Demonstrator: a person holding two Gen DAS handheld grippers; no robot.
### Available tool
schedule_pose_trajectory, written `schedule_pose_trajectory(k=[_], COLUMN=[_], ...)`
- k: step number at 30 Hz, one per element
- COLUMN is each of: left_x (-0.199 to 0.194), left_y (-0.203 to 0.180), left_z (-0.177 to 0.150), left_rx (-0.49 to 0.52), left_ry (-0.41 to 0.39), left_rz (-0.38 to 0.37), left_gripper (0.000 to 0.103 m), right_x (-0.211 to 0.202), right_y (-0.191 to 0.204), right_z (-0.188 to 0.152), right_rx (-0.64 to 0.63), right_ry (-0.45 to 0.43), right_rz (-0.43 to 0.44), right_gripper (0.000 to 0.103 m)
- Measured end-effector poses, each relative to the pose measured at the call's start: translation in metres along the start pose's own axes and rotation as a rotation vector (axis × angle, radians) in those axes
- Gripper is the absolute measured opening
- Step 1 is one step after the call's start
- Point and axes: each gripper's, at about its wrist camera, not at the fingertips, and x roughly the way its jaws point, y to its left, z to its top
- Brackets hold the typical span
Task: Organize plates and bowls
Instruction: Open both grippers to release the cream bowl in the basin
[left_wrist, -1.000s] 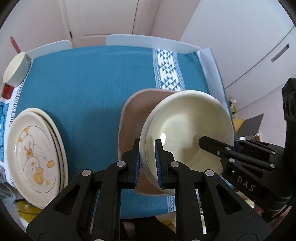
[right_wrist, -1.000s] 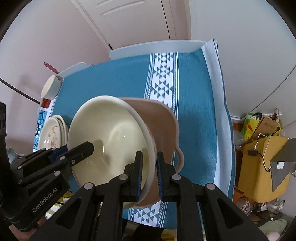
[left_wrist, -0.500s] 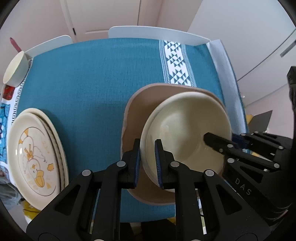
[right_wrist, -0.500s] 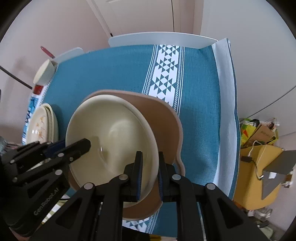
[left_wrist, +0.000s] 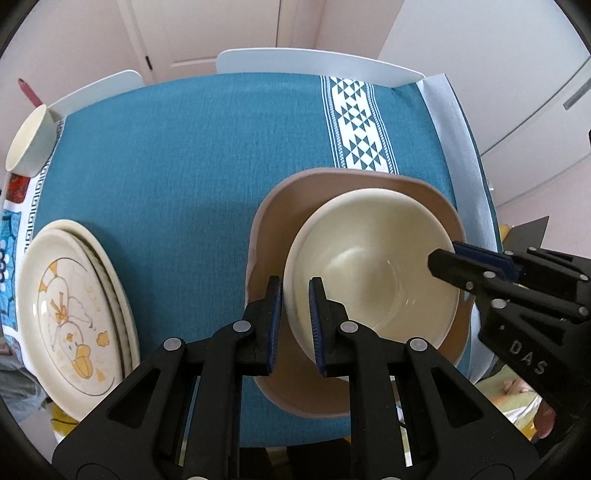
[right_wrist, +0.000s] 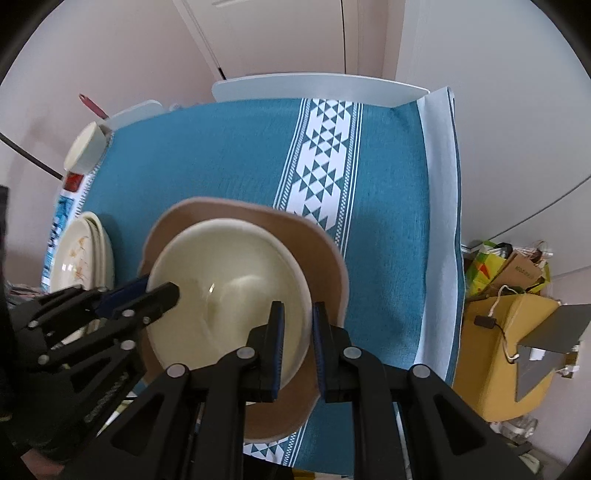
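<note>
A cream bowl (left_wrist: 373, 273) sits inside a larger brown square-edged dish (left_wrist: 280, 221) on the teal tablecloth (left_wrist: 184, 166). My left gripper (left_wrist: 295, 284) is shut on the bowl's near-left rim. My right gripper (right_wrist: 298, 308) is shut on the rim of the same cream bowl (right_wrist: 229, 280), on its opposite side, with the outer finger over the brown dish (right_wrist: 325, 251). Each view shows the other gripper's fingers reaching onto the bowl's rim. I cannot tell whether the bowl rests on the dish or hangs just above it.
A stack of cream plates (left_wrist: 70, 321) with a duck drawing lies at the table's left edge. A small cream cup (left_wrist: 27, 142) stands at the far left corner. White chair backs (left_wrist: 314, 62) line the far side. A yellow box (right_wrist: 506, 332) and bags sit on the floor at right.
Both cameras now look more steeply down at the table. The cream bowl looks more level and more centred in the brown dish. Both grips on its rim are unchanged.
</note>
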Motion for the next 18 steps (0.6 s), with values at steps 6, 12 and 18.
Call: schedule_pose_trajectory(k=[6, 12, 18], left_x=[-0.029, -0.108, -0.161], left_y=[0.006, 0.044, 0.111], left_z=[-0.001, 0.006, 0.006], left_rx=[-0.014, -0.069, -0.206], left_ry=[-0.036, -0.22, -0.389], left_rz=[-0.021, 0.042, 0.18], left_gripper=[0.013, 0.052, 0.103], right_x=[-0.02, -0.076, -0.114], right_y=[-0.002, 0.021, 0.079], right_z=[0.002, 0.025, 0.067], right_rx=[0.016, -0.051, -0.229], right_ry=[-0.038, -0.164, -0.281], right_rz=[0.024, 0.101, 0.161], right_gripper=[0.014, 0.014, 0.067])
